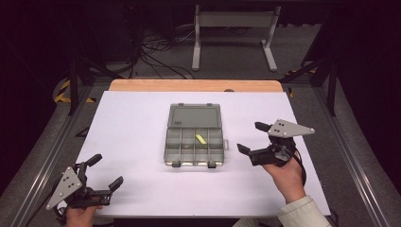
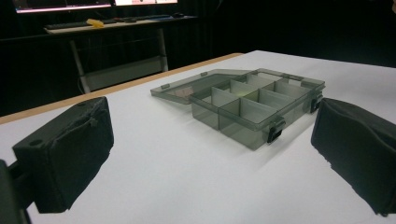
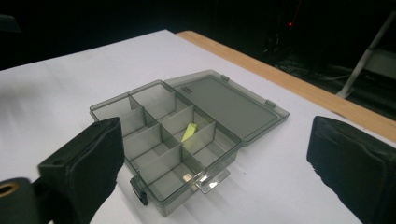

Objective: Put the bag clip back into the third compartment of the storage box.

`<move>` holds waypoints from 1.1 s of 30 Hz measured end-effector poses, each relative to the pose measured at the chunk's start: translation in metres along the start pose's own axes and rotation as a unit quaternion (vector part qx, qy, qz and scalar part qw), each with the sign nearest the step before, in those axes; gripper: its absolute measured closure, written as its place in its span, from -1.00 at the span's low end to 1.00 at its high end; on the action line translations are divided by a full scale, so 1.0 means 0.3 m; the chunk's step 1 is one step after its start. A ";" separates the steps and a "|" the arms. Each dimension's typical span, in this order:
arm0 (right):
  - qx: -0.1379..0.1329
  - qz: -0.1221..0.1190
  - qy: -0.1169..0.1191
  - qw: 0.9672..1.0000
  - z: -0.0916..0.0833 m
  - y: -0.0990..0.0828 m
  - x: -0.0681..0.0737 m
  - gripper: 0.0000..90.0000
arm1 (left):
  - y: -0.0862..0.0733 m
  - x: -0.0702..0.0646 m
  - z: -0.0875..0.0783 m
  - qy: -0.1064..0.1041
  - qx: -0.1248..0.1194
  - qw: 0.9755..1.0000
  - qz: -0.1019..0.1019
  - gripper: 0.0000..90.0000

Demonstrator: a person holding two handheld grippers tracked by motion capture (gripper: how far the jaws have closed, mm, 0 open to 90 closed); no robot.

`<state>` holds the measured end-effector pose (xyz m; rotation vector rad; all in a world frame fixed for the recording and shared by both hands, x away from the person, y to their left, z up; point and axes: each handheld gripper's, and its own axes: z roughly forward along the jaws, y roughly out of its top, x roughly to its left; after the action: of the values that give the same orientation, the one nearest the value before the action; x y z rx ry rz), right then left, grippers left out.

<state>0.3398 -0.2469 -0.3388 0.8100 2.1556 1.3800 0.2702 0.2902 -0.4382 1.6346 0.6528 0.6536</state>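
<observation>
A grey see-through compartment box [image 1: 172,142] lies at the middle of the white table, with its lid [image 1: 195,116] folded flat on the far side. One middle compartment holds a small yellow-green piece [image 1: 201,139] [image 3: 189,133]. My left gripper [image 1: 108,169] rests near the table's front left corner, open and empty, well away from the box. Its view looks at the box [image 2: 243,126] between its two pads [image 2: 70,149]. My right gripper [image 1: 249,137] hovers just right of the box, open and empty, pointing at it. In its view the box [image 3: 109,105] shows between its jaws.
The table's wooden far edge [image 1: 196,85] borders the white top. Behind it, a grey metal stand [image 1: 234,21] and loose cables [image 1: 156,47] are on the floor. A desk with screens [image 2: 93,23] stands in the dark beyond.
</observation>
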 end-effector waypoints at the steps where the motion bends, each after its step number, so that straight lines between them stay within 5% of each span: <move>1: -0.008 0.000 -0.002 1.000 -0.008 -0.008 0.001 -0.91 | 0.000 -0.001 0.000 0.000 -0.001 1.000 0.000 -1.00; 6: -0.047 0.003 -0.018 0.999 -0.039 -0.062 -0.001 -0.99 | 0.000 -0.002 0.001 0.000 0.000 1.000 0.002 -1.00; 13: -0.069 0.017 -0.018 0.997 -0.073 -0.154 -0.015 -0.99 | 0.001 -0.002 0.000 0.001 -0.002 1.000 0.001 -1.00; 26: -0.086 0.022 -0.045 0.995 -0.115 -0.358 -0.035 -0.99 | 0.003 -0.005 0.002 0.003 -0.006 1.000 0.002 -1.00; 33: -0.082 0.030 -0.064 0.994 -0.124 -0.411 -0.027 -0.99 | 0.005 -0.007 0.011 -0.001 -0.004 1.000 0.005 -1.00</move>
<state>0.2930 -0.3168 -0.4365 0.8821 1.9075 1.4705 0.2712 0.2864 -0.4373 1.6321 0.6400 0.6598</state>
